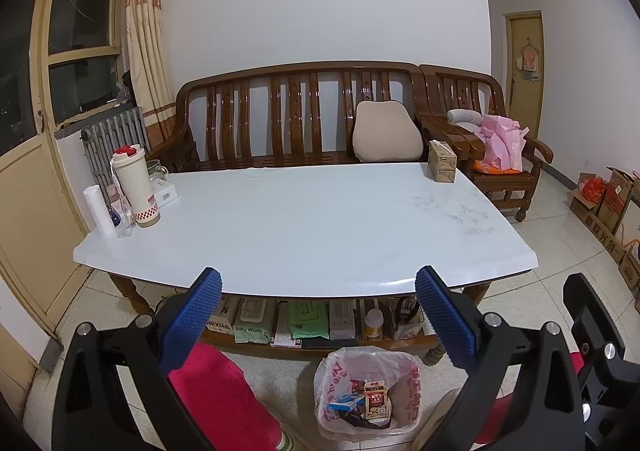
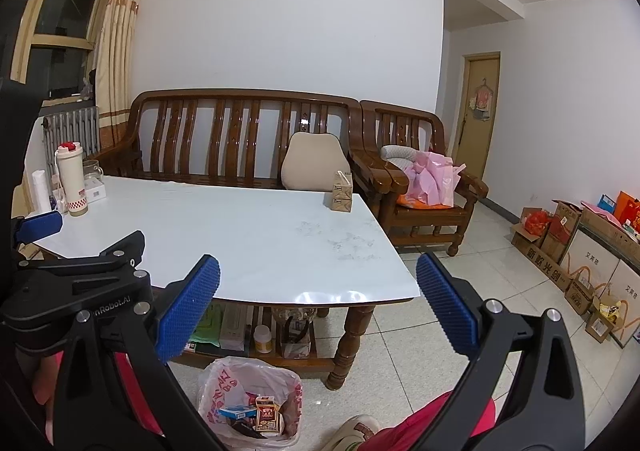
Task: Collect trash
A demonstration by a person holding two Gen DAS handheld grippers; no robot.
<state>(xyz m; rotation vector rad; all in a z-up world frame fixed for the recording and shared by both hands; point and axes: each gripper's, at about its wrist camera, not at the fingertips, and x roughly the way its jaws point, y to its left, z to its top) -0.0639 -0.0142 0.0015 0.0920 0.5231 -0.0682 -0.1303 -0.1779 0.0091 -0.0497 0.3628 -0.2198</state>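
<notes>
Both grippers hang empty with pads wide apart: left gripper (image 1: 318,315), right gripper (image 2: 318,311). Below and just ahead of them, on the floor, the bag-lined trash bin (image 1: 366,391) already holds small boxes (image 1: 376,403). Ahead, the tabltop's near half is bare; the tabletop (image 1: 288,227) carries only a carton (image 1: 442,167) far right, nearer the right gripper.

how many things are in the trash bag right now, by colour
In the trash bag on the floor by the table, as far as the pictures show:
blue box: 1
red and white box: 1
dark item lying under them, kind unclear: 1
Total: 3 visible
</notes>
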